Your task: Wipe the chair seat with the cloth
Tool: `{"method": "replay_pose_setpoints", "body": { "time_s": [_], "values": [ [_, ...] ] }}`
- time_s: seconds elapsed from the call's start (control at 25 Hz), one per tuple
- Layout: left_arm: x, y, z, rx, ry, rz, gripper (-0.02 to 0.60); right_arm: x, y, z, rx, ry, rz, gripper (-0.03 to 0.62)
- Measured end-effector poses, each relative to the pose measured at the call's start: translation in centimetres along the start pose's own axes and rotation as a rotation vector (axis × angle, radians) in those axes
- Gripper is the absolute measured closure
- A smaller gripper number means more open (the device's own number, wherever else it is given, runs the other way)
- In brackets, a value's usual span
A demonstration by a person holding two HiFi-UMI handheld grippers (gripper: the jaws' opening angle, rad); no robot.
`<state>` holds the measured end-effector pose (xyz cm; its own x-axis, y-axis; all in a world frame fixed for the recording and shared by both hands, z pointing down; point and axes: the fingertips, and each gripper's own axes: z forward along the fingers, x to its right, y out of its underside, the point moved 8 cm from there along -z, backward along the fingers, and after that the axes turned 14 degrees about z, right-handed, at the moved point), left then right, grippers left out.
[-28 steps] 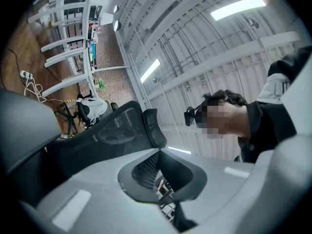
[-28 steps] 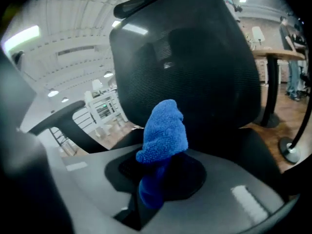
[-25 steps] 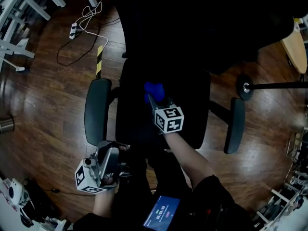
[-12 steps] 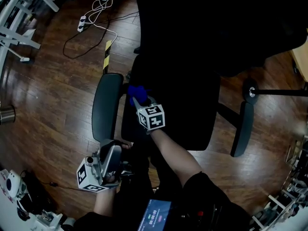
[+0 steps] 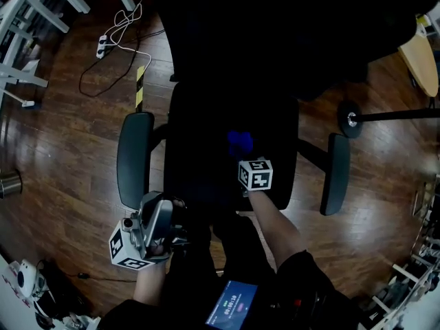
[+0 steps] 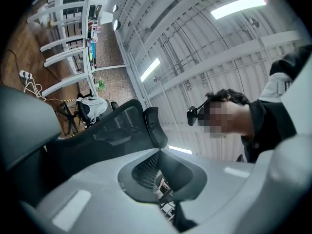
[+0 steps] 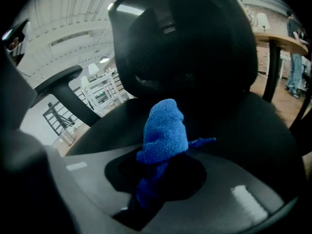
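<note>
The blue cloth (image 5: 239, 143) is found on the chair seat (image 5: 199, 167), a little toward the side of the person's right arm and roughly midway between the seat's front and back. It is pinched in the right gripper (image 5: 242, 154), whose jaws are clenched on its lower part, so that in the right gripper view the cloth (image 7: 163, 128) is seen bunched up and standing out beyond the right gripper (image 7: 156, 172), with a thin corner sticking out to one side. The black seat (image 7: 253, 126) is seen just past the cloth, and the mesh backrest (image 7: 185, 38) rises behind it. The right gripper is carried on a bare forearm (image 5: 275, 222) reaching over the seat's front edge. The seat is flanked by two dark padded armrests, one (image 5: 134, 158) near the left gripper and the other (image 5: 337, 174) on the far side. The left gripper (image 5: 157, 218) is held off the seat, by its front corner just below the nearer armrest; in its own view the jaws of the left gripper (image 6: 161, 174) are closed together on nothing and are tilted upward toward the backrest (image 6: 117, 130) and a person in a dark top (image 6: 265, 121). The chair stands on a dark wooden floor (image 5: 62, 150), on which a white power strip (image 5: 104, 45) with a looped cable, a yellow-and-black striped strip (image 5: 140, 88) and the round base of a stand (image 5: 350, 122) are seen.
</note>
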<state>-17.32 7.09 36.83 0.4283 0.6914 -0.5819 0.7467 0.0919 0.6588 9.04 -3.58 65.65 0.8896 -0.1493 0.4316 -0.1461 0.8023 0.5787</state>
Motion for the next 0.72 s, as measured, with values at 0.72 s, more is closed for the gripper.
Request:
{"method": "replay_pose_setpoints", "body": {
  "time_s": [0.72],
  "values": [
    [-0.6,2.3,2.1,-0.028,-0.001,-0.008,0.589,10.8,-3.5,-9.0,0.138,0.266,0.031,0.511]
  ]
}}
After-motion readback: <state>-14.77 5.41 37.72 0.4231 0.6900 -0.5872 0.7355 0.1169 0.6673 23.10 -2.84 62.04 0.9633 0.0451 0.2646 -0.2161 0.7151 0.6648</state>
